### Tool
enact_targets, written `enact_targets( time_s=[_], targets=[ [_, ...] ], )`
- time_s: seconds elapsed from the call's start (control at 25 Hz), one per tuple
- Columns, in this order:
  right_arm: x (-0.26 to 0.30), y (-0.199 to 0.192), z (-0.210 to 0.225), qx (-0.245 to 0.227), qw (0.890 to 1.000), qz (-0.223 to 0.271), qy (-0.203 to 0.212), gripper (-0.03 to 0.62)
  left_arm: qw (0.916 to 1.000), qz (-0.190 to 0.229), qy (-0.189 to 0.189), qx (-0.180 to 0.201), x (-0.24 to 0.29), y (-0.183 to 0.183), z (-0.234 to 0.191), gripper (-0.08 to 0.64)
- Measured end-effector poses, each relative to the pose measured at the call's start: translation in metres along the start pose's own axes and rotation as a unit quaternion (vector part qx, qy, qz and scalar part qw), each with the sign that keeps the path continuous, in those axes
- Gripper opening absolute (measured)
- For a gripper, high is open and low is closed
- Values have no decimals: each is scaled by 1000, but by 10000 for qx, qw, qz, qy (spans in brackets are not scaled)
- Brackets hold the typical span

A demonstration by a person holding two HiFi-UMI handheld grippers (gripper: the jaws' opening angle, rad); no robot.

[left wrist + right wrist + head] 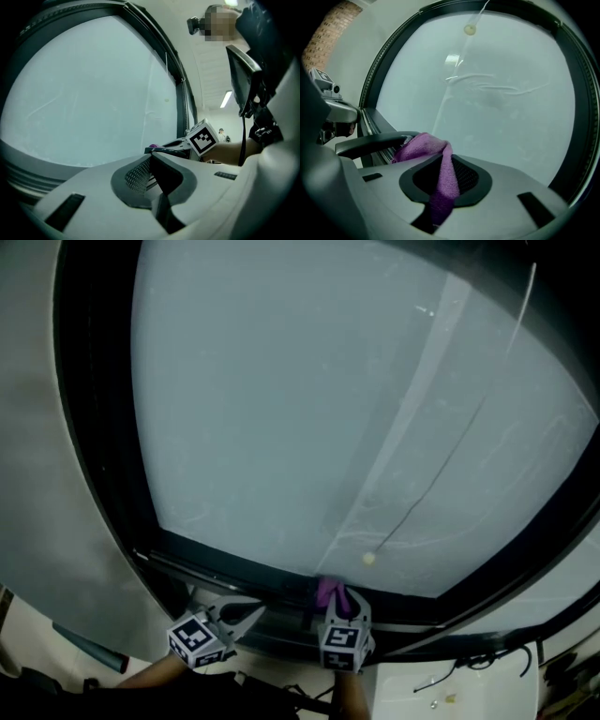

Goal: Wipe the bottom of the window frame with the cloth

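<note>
A purple cloth (330, 592) is pinched in my right gripper (336, 604), which is shut on it at the dark bottom rail of the window frame (234, 570). In the right gripper view the cloth (423, 144) runs out between the shut pads of the right gripper (446, 157) and bunches against the rail and the pale glass (497, 103). My left gripper (246, 613) sits just left of it, below the rail. Seen from its own camera, the left gripper (151, 158) has its jaws together with nothing between them, and a bit of the cloth (153, 146) shows beyond.
A thin cord with a small bead (368, 559) hangs in front of the glass above the right gripper. The dark frame curves up both sides. A grey wall (47, 474) is left; a white ledge (450, 690) with cables lies at the lower right.
</note>
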State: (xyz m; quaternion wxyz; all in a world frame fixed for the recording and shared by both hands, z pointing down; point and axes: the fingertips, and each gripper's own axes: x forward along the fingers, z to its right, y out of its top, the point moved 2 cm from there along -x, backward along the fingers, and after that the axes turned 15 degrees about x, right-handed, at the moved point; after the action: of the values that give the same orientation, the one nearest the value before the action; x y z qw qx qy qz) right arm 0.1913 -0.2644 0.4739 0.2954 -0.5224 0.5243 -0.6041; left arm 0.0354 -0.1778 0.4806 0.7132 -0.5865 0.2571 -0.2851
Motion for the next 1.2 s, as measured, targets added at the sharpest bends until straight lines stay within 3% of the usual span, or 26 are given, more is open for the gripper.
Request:
enact_targets(
  time_s=[0.24, 0.6, 0.72, 1.2],
  targets=[
    [5, -8, 23, 140, 9985, -222, -490, 67, 9977, 323, -559, 209, 33, 16, 3, 0],
    [3, -26, 49, 189, 9943, -369, -977, 66, 9903, 703, -1194, 47, 75, 31, 11, 0],
    [0, -28, 59, 202, 9928, -459, -1092, 66, 9882, 640, -1393, 39, 86, 36, 18, 0],
    [-9, -35, 103, 370, 9856, -513, -1566, 67, 9833, 637, -1702, -56, 111, 36, 21, 2]
  ],
)
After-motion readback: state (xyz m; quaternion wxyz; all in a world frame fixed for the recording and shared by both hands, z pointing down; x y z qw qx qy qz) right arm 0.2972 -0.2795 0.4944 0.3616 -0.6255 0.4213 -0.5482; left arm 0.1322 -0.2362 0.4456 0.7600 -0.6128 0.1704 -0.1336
